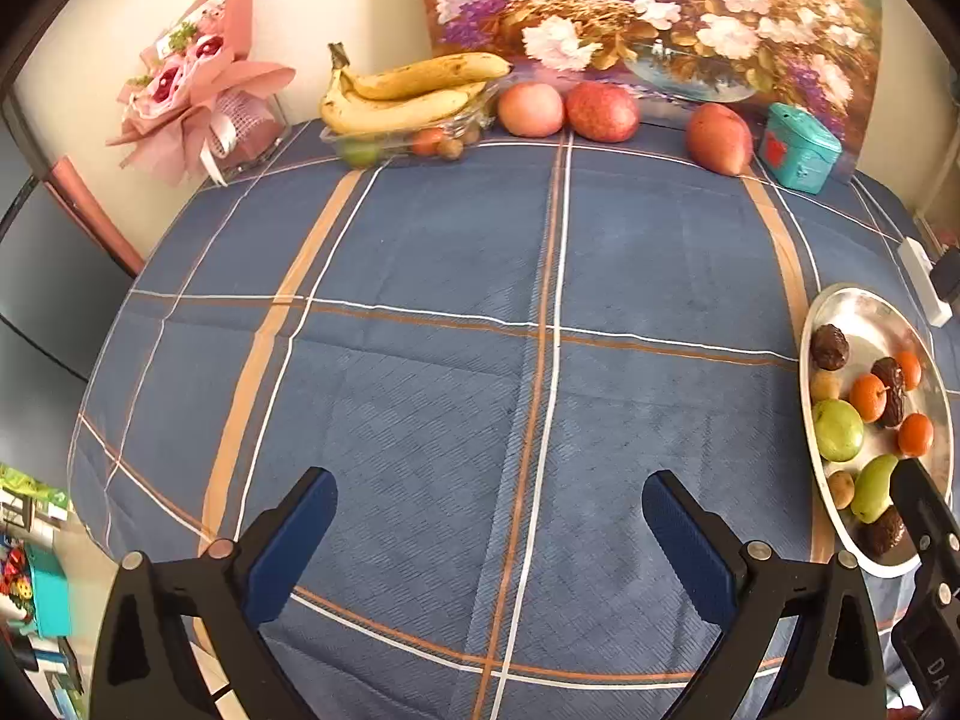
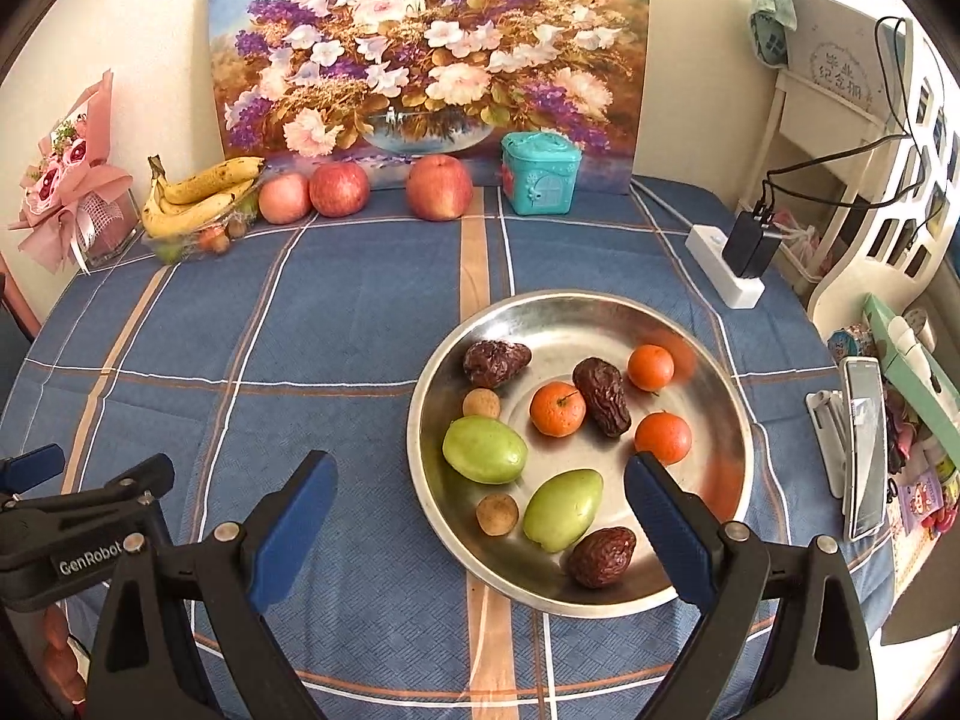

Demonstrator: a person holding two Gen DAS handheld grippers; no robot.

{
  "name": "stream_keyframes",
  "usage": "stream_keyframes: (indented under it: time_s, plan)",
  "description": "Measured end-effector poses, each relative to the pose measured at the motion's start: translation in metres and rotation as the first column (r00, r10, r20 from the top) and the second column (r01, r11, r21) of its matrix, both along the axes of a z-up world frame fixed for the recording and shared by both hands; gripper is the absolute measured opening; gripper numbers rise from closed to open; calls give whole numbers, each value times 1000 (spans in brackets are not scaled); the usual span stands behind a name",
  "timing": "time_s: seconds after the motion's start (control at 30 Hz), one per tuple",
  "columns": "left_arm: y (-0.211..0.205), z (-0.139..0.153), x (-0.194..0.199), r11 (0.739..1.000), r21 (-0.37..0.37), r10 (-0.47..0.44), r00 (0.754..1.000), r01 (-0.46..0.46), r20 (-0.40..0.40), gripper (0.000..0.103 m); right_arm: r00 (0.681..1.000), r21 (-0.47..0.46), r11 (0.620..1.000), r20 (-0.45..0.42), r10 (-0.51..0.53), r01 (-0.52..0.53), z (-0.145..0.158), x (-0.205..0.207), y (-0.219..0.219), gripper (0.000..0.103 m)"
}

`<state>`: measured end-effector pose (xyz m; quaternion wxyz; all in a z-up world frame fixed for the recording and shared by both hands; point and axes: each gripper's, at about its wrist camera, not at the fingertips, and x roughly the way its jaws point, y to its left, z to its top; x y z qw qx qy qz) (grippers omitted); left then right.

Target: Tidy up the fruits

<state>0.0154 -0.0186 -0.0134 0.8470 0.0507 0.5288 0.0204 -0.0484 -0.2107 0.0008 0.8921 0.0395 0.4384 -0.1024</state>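
Figure: Both of your grippers hang with jaws spread wide and nothing between them, above a blue checked tablecloth (image 2: 336, 324) carrying two groups of fruit.

Your right gripper (image 2: 480, 480) sits over the near rim of the metal plate (image 2: 576, 306), which holds three tangerines (image 2: 557, 408), two green fruits (image 2: 485, 449), three wrinkled dark dates (image 2: 602, 396) and two small tan fruits, probably longans (image 2: 481, 403). Your left gripper (image 1: 489, 501) hovers over bare cloth, well apart from the far edge, where bananas (image 1: 396, 96) lie on a clear tray (image 1: 396, 141) beside three apples (image 1: 531, 109). This fits either a plate about to be sorted or one already filled, so the step in hand is unsettled; any pick calls for centring your open jaws over one fruit.
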Motion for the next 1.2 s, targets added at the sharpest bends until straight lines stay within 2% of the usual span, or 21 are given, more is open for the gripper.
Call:
stream_keyframes:
  time_s: [0.33, 1.2]
  plan:
    - [4, -1, 2, 1000, -12, 13, 1000, -13, -10, 103, 998, 12, 1000, -55, -24, 25, -10, 2, -4, 96]
    - [7, -4, 3, 1000, -14, 17, 1000, -18, -18, 103, 997, 24, 999, -76, -30, 32, -13, 3, -3, 96]
